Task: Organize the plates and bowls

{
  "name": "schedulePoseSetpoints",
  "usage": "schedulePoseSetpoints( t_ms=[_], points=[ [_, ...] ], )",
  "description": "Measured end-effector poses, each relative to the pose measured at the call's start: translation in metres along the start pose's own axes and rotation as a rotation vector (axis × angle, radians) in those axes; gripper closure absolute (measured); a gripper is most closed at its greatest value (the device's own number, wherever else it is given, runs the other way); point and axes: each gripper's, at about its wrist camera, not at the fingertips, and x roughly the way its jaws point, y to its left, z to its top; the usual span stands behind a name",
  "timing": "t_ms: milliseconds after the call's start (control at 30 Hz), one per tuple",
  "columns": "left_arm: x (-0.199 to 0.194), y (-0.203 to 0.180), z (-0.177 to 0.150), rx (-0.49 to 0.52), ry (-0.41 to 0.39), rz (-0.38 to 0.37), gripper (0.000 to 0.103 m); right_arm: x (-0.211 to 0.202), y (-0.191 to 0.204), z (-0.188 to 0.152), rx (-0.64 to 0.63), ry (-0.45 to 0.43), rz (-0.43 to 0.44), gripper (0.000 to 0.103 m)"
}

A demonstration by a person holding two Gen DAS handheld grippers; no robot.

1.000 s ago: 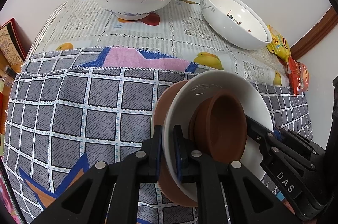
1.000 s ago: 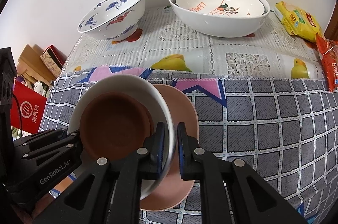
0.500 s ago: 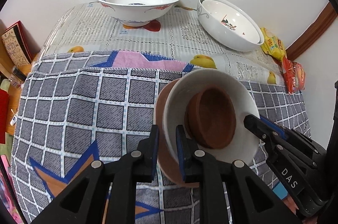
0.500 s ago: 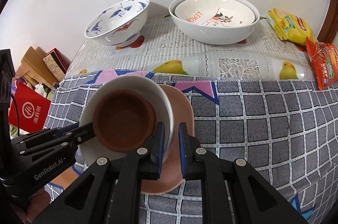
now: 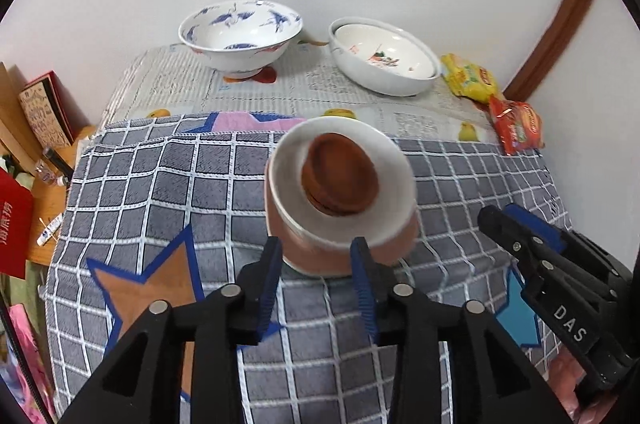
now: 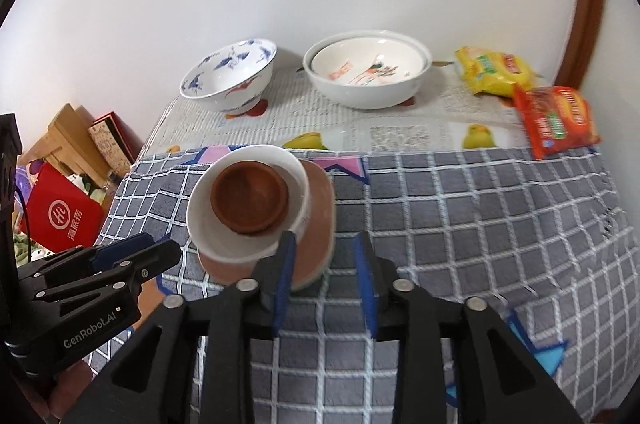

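While both of my grippers hang above the checked cloth, this is how I read it:

Left gripper point(image 5: 316, 260): jaws spread, having just been opening; nothing pinched. From its own camera the near edge of the stack shows in the gap between its blue pads, but I see no pad pressing on it.

Right gripper point(image 6: 326, 256): jaws apart too, just been opening, gripping nothing. The stack sits off to the left of its fingers, with only the pink rim showing past the left pad.

Stack: a brown dish point(image 5: 340, 179) nests inside a white bowl point(image 5: 288, 199), and that sits on a pink plate point(image 5: 312, 260). All three rest on the grey checked cloth point(image 5: 160, 191), near its middle, free of both tools.

Blue-patterned bowl point(image 5: 240, 35): upright at the back of the table, by the wall, on the printed table cover point(image 5: 304, 91).

White bowl pair point(image 6: 368, 71): one bowl nested inside another, beside the blue-patterned one, well apart from the stack.

Snack packets: a yellow packet point(image 6: 496, 71) and a red packet point(image 6: 556, 119) lie at the far right edge.

Left of table: a red bag point(image 6: 64, 216) and some boxes point(image 6: 80, 139), lower down.
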Motion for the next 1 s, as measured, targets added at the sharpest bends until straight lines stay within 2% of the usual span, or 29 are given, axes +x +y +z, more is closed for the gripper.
schedulePoseSetpoints(
  t_ms=[67,300,400,433,500,567,667,733,1000],
  points=[
    [-0.011,-0.008,-0.008,0.014,-0.023,0.008,0.061,-0.018,-0.004,-0.010,0.000,-0.021,-0.034,0.063],
    [-0.056,-0.038,-0.042,0.054,-0.112,0.033,0.050,-0.070,-0.023,-0.042,0.022,-0.062,-0.138,0.063],
    [-0.072,-0.047,-0.056,0.050,-0.143,0.026,0.041,-0.091,-0.029,-0.059,0.030,-0.083,-0.156,0.063],
    [-0.077,-0.050,-0.062,0.049,-0.149,0.025,0.038,-0.098,-0.030,-0.065,0.027,-0.094,-0.161,0.061],
    [-0.087,-0.058,-0.073,0.063,-0.166,0.036,0.037,-0.114,-0.031,-0.077,0.019,-0.124,-0.159,0.050],
    [-0.096,-0.065,-0.083,0.075,-0.187,0.056,0.032,-0.130,-0.034,-0.088,0.012,-0.152,-0.151,0.032],
    [-0.109,-0.074,-0.096,0.081,-0.213,0.063,0.021,-0.152,-0.039,-0.105,0.020,-0.177,-0.184,0.022],
    [-0.115,-0.077,-0.105,0.070,-0.223,0.060,0.017,-0.163,-0.042,-0.115,0.017,-0.180,-0.207,0.020],
    [-0.136,-0.095,-0.127,0.085,-0.265,0.072,0.013,-0.195,-0.057,-0.144,0.052,-0.200,-0.224,0.018]
  ],
)
